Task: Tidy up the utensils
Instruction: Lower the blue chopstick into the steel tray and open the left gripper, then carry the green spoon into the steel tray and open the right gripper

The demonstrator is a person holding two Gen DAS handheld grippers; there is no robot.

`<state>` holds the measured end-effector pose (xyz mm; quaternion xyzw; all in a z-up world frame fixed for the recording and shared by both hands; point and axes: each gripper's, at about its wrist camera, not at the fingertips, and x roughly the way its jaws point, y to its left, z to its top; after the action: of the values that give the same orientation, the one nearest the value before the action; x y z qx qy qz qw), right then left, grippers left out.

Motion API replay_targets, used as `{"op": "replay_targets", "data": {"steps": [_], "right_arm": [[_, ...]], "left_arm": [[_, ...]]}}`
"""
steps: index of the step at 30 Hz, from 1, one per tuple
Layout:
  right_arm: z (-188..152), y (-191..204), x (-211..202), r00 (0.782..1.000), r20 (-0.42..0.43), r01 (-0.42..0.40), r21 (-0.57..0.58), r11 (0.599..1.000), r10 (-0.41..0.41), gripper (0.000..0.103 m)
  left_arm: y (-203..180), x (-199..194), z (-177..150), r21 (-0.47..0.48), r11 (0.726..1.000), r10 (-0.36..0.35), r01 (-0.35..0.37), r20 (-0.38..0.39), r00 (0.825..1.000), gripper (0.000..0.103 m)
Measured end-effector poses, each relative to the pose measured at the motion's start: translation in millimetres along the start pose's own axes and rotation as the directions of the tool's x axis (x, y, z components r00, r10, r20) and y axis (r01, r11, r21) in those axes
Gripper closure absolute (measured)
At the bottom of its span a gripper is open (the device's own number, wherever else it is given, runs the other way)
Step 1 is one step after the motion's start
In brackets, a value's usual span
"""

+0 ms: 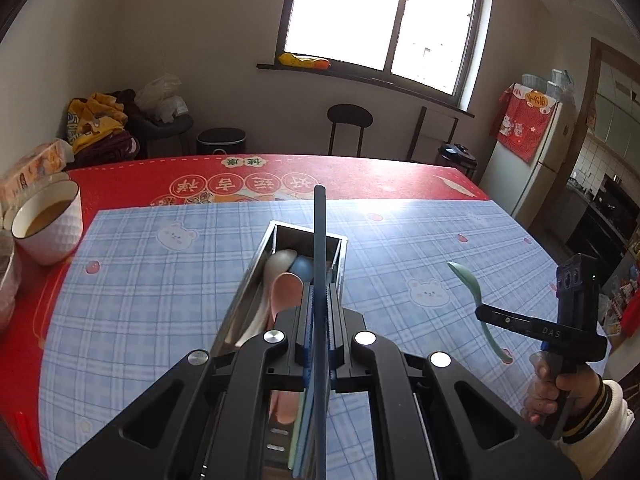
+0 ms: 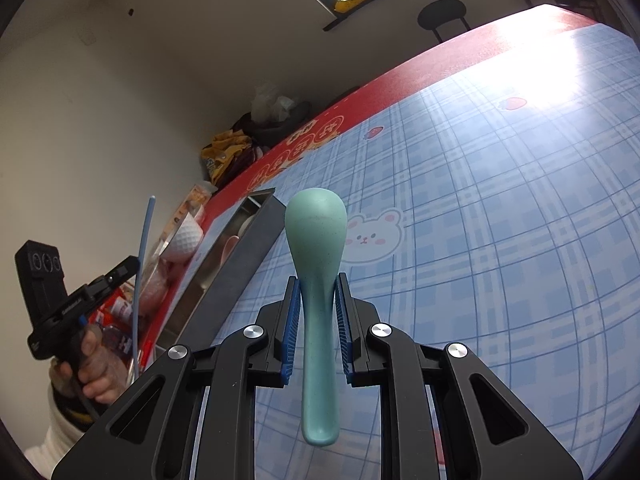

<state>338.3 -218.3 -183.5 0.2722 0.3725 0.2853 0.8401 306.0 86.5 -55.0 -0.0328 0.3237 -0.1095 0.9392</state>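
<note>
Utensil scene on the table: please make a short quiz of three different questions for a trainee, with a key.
1. True or false: the right gripper is shut on the green spoon.
2. What does the left gripper hold between its fingers? A) a pink spoon B) a thin blue chopstick C) nothing
3. Fill in: the pink spoon lies inside the metal ____.

Key:
1. True; it grips the handle, bowl end pointing forward.
2. B; the thin blue chopstick stands out ahead of the fingers, above the box.
3. box; a blue spoon and a white spoon lie there too.
</note>
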Motion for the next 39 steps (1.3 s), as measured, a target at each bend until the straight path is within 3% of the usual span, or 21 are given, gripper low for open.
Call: {"op": "replay_targets", "data": {"steps": [5,10,16,19,22,26,32,37,39], "right_arm": [[0,-5,-4,1.000,0.002,-0.010,0.008,1.000,0.010,0.085],[0,-8,-8,1.000,0.006,-0.014,0.005,1.000,0.014,0.085],[0,-11,-11,1.000,0.012,-0.024,0.013,1.000,0.023,0.085],[1,-11,-12,1.000,0.012,-0.024,0.015,1.000,0.024,0.085],[1,-11,-13,1.000,0.012,-0.023,0.009,1.000,0.023,0.085],[1,-11,-12,1.000,0.014,-0.022,0.010,1.000,0.022,0.085],[1,-13,-13,1.000,0.015,-0.022,0.019,1.000,0.022,0.085],[1,-13,-13,1.000,0.018,-0.008,0.017,1.000,0.008,0.085],[1,-11,-14,1.000,0.022,0.000,0.012,1.000,0.000,0.085]], "left_arm": [[0,24,8,0.088,0.996,0.028,-0.024,-0.037,0.999,0.097],[-11,59,0,0.190,0.981,0.063,-0.036,-0.136,0.989,0.097],[-15,94,-12,0.231,0.972,0.100,-0.040,-0.252,0.962,0.097],[-12,102,-14,0.236,0.969,0.138,-0.074,-0.267,0.954,0.097],[-9,102,-14,0.228,0.972,0.125,-0.063,-0.269,0.955,0.096],[-10,87,-15,0.218,0.975,0.097,-0.047,-0.228,0.969,0.083],[-13,49,-23,0.177,0.982,0.083,-0.064,-0.103,0.991,0.061],[-13,21,-38,0.178,0.979,0.103,-0.102,0.002,0.995,0.042],[-12,12,-44,0.180,0.976,0.115,-0.119,0.037,0.993,0.029]]}}
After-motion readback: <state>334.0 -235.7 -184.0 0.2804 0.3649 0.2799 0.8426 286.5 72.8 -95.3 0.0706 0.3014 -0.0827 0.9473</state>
